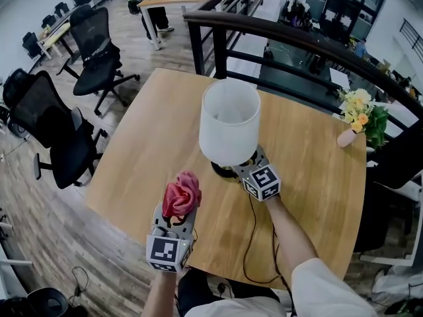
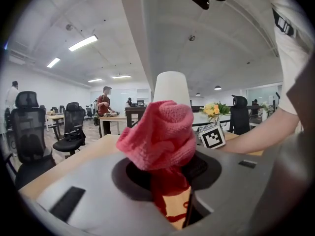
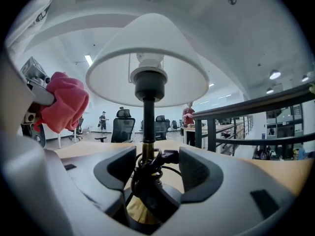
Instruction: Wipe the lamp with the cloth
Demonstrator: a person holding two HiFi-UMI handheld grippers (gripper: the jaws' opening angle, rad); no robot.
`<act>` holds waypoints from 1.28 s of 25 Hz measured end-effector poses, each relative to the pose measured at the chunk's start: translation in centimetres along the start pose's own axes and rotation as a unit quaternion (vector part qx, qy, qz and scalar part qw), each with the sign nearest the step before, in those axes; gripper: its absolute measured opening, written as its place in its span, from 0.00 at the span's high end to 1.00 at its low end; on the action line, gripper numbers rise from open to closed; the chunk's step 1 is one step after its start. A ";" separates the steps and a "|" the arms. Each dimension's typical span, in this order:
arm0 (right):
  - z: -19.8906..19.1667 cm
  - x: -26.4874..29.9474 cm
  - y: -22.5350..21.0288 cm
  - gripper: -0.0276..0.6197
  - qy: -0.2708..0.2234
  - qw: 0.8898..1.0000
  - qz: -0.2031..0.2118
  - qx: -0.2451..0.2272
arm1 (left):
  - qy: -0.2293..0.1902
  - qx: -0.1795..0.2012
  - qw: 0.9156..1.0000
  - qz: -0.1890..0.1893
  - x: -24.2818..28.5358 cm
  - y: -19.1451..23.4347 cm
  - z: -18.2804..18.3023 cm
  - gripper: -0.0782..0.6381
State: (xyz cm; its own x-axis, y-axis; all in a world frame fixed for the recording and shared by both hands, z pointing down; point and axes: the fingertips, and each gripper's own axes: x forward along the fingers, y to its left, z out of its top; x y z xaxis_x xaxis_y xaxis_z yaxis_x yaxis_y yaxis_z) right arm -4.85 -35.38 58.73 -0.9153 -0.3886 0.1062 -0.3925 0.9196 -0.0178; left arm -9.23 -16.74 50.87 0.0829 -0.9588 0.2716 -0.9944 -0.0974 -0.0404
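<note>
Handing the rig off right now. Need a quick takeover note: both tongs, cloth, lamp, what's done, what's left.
Left tongs: shut on the pink cloth, which is bunched above the tips. It is held short of the lamp on its left, not touching it.
Right tongs: open, straddling the lamp stem just above the base. Pads not pressing.
Lamp: upright on the wooden table, white shade on, cord trailing toward the near edge.
Done: cloth in hand, right tongs placed at the stem.
Left: probably close on the stem to steady it, then bring the cloth to the shade and wipe.
</note>
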 end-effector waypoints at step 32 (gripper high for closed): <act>-1.6 -1.0 -0.4 0.59 -0.021 0.954 -0.273 0.121 | -0.029 0.010 0.996 -0.078 0.8 8.2 1.7 0.64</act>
State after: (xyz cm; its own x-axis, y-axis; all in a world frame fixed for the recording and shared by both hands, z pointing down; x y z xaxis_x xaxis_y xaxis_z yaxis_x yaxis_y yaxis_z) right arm -3.60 -35.21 60.24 -0.5690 -0.8126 0.1263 -0.8168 0.5406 -0.2014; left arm -17.21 -18.78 49.10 0.2403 -0.9454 0.2199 -0.9677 -0.2512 -0.0223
